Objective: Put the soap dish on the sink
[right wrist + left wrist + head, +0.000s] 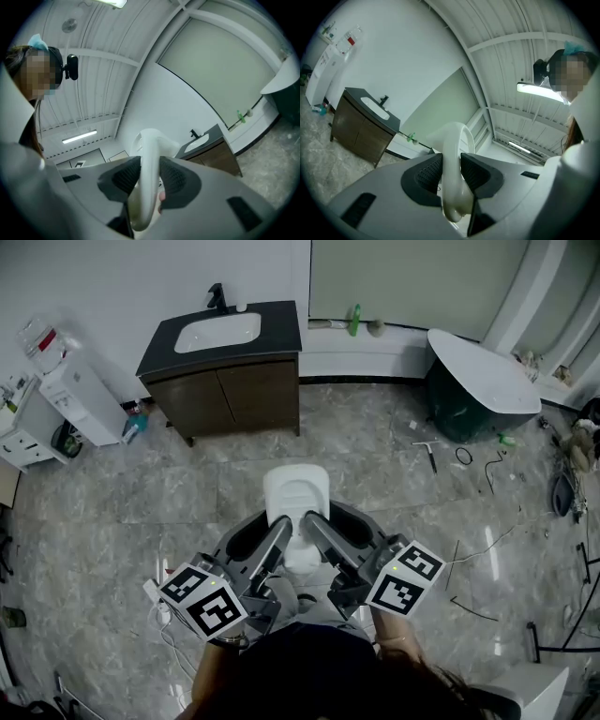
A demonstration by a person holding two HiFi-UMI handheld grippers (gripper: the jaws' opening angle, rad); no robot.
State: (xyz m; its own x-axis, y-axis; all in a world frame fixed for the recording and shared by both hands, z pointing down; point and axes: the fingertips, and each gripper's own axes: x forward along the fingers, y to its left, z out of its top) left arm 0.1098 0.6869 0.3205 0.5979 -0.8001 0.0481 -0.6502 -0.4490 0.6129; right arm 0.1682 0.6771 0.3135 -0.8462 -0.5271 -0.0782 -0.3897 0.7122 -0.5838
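Observation:
A white soap dish [296, 495] hangs above the marble floor in the head view, gripped from both sides. My left gripper [278, 527] is shut on its left rim and my right gripper [314, 525] on its right rim. In the left gripper view the dish [453, 140] stands edge-on between the dark pads [429, 173], and my left gripper [451, 172] presses on it. The right gripper view shows the same: the dish [149, 150] pinched in my right gripper [149, 177]. The white sink [217, 332] sits in a black-topped wooden vanity [234, 390] at the far wall, well ahead of the dish.
A black tap [217, 296] stands behind the basin. A white appliance [80, 395] and a blue bottle [133, 424] stand left of the vanity. A dark bathtub [478, 381] is at the right, with cables and tools [487, 470] on the floor near it.

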